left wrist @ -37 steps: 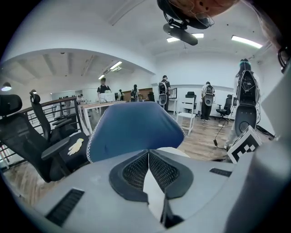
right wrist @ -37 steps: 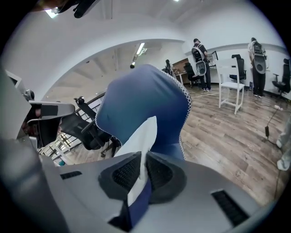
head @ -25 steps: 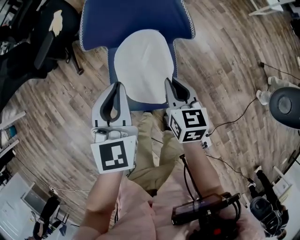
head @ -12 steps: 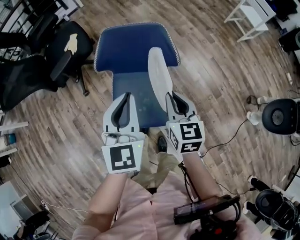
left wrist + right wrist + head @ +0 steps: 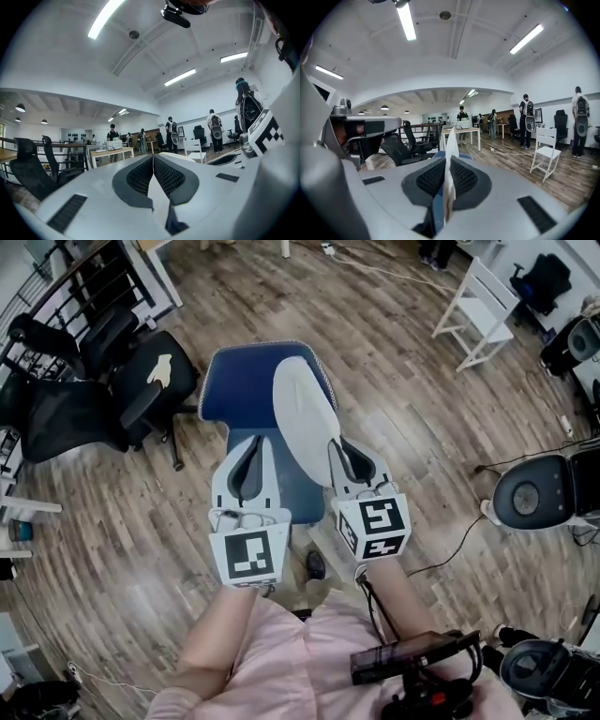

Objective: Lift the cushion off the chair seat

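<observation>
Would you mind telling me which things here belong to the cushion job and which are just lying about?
Part of the job:
- white cushion, tilted up on edge
- blue chair
- right gripper, shut on the cushion's edge
- left gripper, shut on nothing

Just lying about:
- black office chairs
- white wooden chair

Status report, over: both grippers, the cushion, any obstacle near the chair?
Left gripper shut, empty. Right gripper shut on white cushion. Cushion held on edge above blue chair. Black office chairs apart, at left; not in the way.
</observation>
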Demonstrator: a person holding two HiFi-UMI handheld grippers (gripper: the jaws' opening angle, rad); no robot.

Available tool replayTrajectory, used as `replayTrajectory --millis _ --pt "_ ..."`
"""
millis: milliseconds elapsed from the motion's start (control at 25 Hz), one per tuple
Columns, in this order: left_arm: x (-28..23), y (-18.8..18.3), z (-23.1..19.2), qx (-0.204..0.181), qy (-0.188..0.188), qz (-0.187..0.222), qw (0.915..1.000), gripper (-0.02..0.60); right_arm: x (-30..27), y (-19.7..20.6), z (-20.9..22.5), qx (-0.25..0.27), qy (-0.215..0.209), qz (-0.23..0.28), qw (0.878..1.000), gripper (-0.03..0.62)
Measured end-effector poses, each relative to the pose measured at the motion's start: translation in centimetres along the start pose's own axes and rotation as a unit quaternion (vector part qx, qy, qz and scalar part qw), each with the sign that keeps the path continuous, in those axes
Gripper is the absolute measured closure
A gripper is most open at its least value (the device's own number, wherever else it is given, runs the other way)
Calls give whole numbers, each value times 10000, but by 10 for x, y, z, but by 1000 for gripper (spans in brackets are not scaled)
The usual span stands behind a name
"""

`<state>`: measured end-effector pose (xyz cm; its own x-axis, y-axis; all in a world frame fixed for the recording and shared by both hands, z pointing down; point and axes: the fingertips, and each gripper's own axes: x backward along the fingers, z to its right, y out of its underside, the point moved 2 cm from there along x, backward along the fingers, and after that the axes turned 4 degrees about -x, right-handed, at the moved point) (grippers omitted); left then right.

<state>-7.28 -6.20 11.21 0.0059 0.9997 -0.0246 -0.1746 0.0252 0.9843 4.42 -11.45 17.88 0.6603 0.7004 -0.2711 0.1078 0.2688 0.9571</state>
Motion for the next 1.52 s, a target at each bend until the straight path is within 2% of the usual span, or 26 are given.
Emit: replayTrajectory --millis 400,600,1000,1520 --pt "32 -75 -1 -172 -268 669 9973 568 48 -81 -22 531 -230 735 9956 566" --pt "44 -101 -3 -122 -307 895 9954 568 64 -110 -32 739 -254 1052 9914 566" --pt "55 -126 -13 -241 -505 1145 9918 568 71 -129 -46 1023 -297 1224 9868 566" --pt "68 -123 -14 -328 -551 1102 9918 568 76 -133 -58 1174 -302 1308 9840 568"
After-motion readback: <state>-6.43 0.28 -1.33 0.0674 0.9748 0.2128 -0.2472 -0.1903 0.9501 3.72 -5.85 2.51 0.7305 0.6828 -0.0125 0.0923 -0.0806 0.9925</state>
